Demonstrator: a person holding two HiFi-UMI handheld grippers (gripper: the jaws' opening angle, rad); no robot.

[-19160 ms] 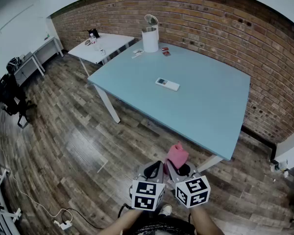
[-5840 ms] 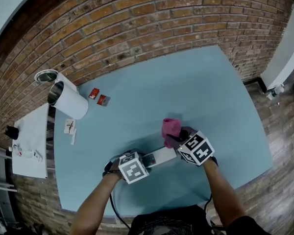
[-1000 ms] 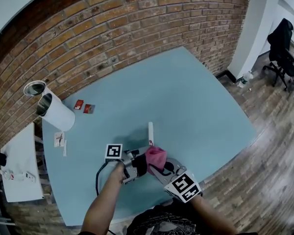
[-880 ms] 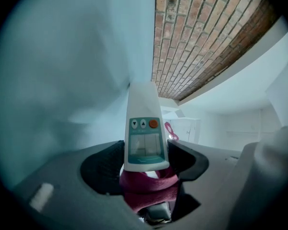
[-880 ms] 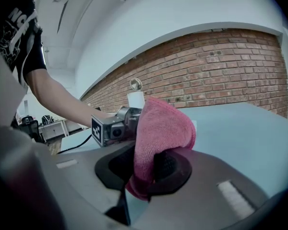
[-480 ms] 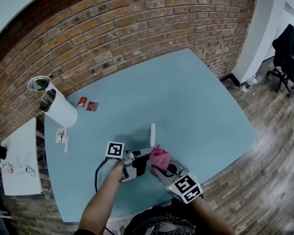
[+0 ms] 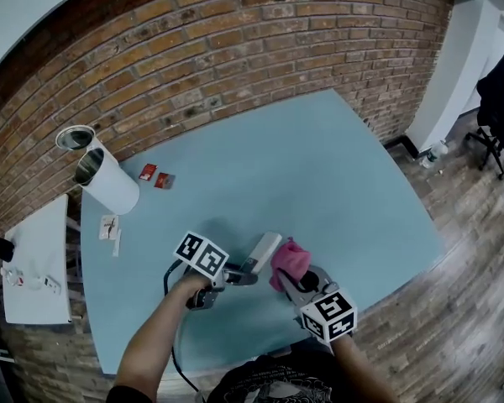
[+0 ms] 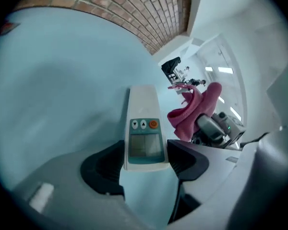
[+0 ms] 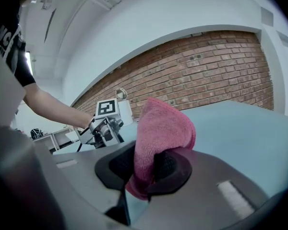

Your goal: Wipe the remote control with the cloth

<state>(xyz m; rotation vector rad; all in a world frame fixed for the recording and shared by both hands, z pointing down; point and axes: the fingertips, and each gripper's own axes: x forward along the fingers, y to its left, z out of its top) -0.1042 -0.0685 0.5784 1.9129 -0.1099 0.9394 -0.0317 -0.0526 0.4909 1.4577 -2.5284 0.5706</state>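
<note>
The white remote control (image 7: 260, 253) (image 8: 144, 128) has a grey screen and an orange button, and its near end sits between the jaws of my left gripper (image 7: 239, 275) (image 8: 145, 163), which is shut on it. The remote lies low over the blue table (image 7: 319, 183), face up. Just to its right, my right gripper (image 7: 287, 280) (image 9: 146, 169) is shut on the bunched pink cloth (image 7: 289, 260) (image 9: 161, 133). In the left gripper view the cloth (image 8: 197, 110) hangs beside the remote's right edge, a small gap apart.
A white cylinder bin (image 7: 107, 183) with an open lid stands at the table's far left, near two small red packets (image 7: 155, 175) and a paper slip (image 7: 111, 226). A brick wall (image 7: 235, 49) runs behind. A small white side table (image 7: 35, 263) is at left.
The left gripper rolled, turning the remote from standing on edge to lying face up and slanted. The right gripper with the cloth drifted right, off the remote.
</note>
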